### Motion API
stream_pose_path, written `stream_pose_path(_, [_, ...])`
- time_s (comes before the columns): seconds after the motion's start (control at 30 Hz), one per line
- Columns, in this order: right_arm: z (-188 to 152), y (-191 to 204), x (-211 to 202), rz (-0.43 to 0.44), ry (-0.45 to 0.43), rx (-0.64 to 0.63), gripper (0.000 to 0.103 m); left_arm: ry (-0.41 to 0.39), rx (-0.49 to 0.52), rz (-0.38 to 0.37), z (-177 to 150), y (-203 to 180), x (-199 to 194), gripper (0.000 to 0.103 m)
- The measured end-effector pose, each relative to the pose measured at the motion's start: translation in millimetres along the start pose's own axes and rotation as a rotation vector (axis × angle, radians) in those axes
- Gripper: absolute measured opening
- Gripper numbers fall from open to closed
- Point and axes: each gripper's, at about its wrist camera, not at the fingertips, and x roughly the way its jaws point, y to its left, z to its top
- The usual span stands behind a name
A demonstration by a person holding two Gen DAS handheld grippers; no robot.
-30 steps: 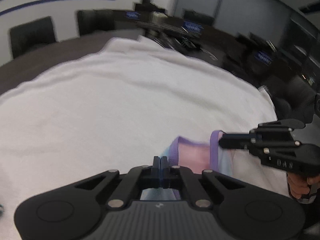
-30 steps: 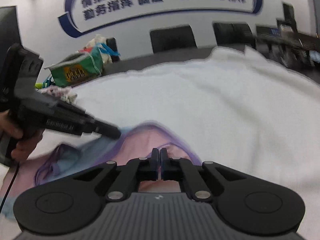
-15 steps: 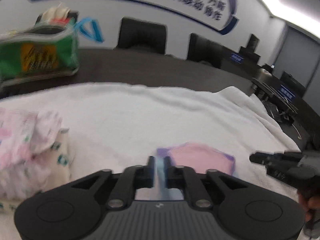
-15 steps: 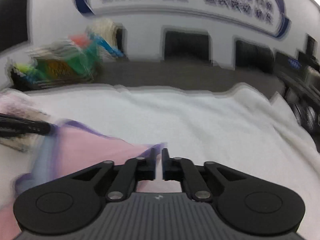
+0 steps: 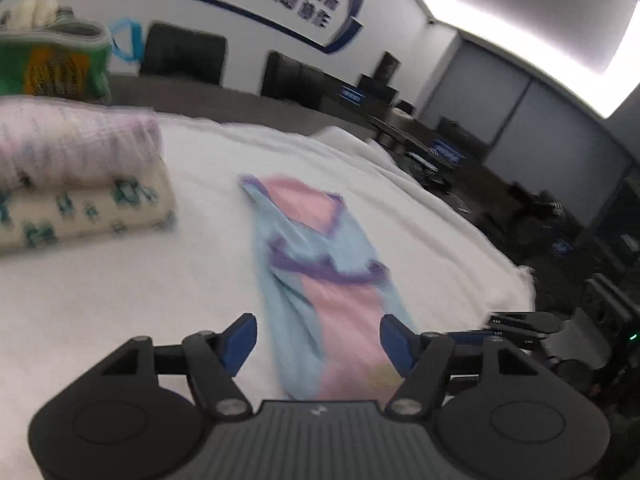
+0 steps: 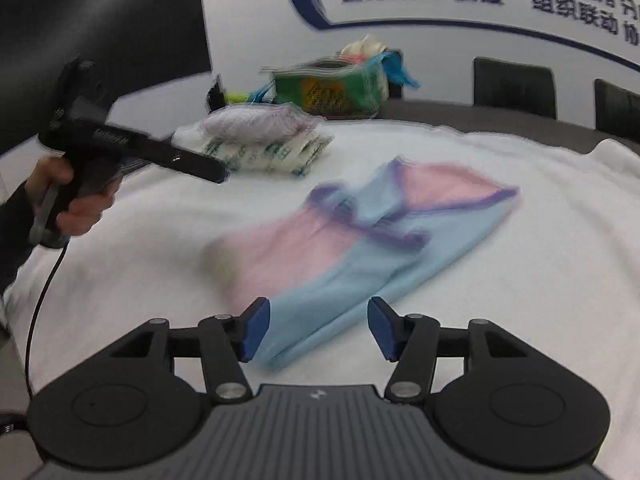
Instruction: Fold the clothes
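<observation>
Small garment [image 5: 320, 264], pink and light blue panels with purple trim along its edges; looks like a sleeveless top, exact cut unclear through motion blur. Lies flat but rumpled on white cloth, folded lengthwise into a narrow strip. Blue layer overlaps the pink, purple-edged openings crossing near the middle. In the right wrist view the same garment [image 6: 360, 240] runs diagonally, pink half toward the left, blue half toward the near edge, its near end lying between the open blue pads. Free of any grip.
</observation>
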Motion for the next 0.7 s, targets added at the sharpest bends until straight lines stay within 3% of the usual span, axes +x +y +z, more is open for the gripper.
stream_pose_path(0.07, [-7,16,1,-0.015,-0.010,-0.040,0.055,-0.004,0.056,-0.025,-11,-10,4,0.066])
stream_pose_path(0.17, [-10,32,9,0.000,-0.001,-0.104,0.048,-0.002,0.159,0.016,-24,-28,11,0.063])
stream_pose_path(0.2, [-11,36,13,-0.022,-0.001,-0.132,0.035,-0.002,0.168,0.020,-27,-32,10,0.037])
stream_pose_path(0.23, [-9,38,19,-0.041,0.000,-0.139,0.018,-0.001,0.164,0.019,-30,-36,7,0.017])
stream_pose_path(0.27, [-6,39,25,-0.058,0.001,-0.142,0.013,-0.001,0.160,0.017,-34,-40,5,0.006])
stream_pose_path(0.3, [-4,36,28,-0.059,0.007,-0.131,0.005,-0.001,0.157,0.016,-37,-44,2,0.005])
stream_pose_path(0.33, [-2,33,26,-0.058,0.010,-0.129,0.004,0.000,0.153,0.014,-40,-48,0,0.005])
stream_pose_path(0.53, [0,21,-10,-0.015,0.020,-0.146,0.003,0.002,0.129,0.006,-60,-71,-15,0.001])
stream_pose_path(0.7, [-20,17,-62,0.053,0.055,-0.138,0.003,0.002,0.093,-0.017,-101,-119,-28,0.001])
